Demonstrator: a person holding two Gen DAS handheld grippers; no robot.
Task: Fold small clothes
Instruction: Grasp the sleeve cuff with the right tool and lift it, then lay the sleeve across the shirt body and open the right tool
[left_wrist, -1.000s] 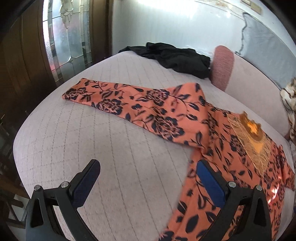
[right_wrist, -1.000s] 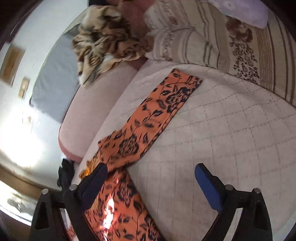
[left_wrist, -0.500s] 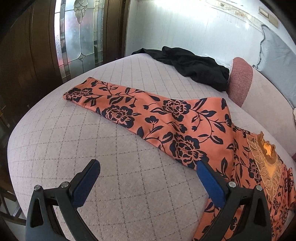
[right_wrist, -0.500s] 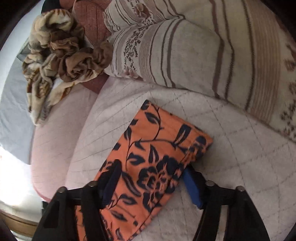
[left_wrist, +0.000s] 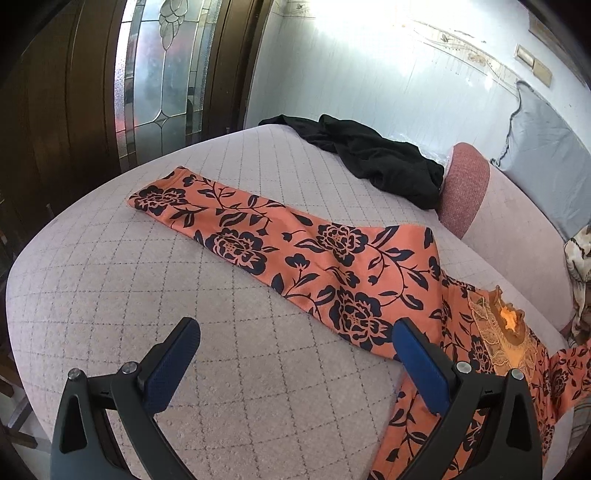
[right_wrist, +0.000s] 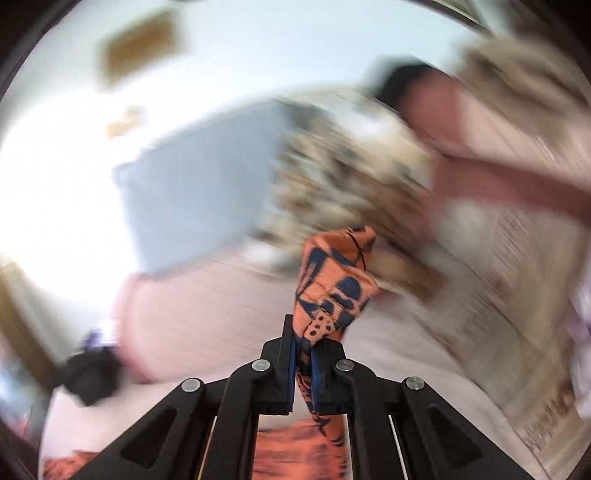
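An orange garment with dark blue flowers (left_wrist: 325, 258) lies spread on the quilted bed (left_wrist: 155, 280), one long sleeve stretching toward the far left and its gold embroidered neckline (left_wrist: 506, 332) at the right. My left gripper (left_wrist: 295, 354) hovers open above the bed, its right pad over the sleeve's near edge, nothing between the fingers. In the blurred right wrist view, my right gripper (right_wrist: 303, 350) is shut on the other sleeve's end (right_wrist: 336, 280), which bunches up between the pads and stands lifted off the bed.
A black garment (left_wrist: 373, 158) lies crumpled at the far side of the bed. A pink bolster (left_wrist: 465, 192) and grey pillow (left_wrist: 546, 158) line the wall at right. A dark wooden door with patterned glass (left_wrist: 159, 74) stands beyond the bed's left edge. Patterned bedding (right_wrist: 351, 177) fills the right.
My right gripper closed on the sleeve end and swung it up off the bed, rolling as it rose. My left gripper drifted slightly, so more of the long sleeve shows.
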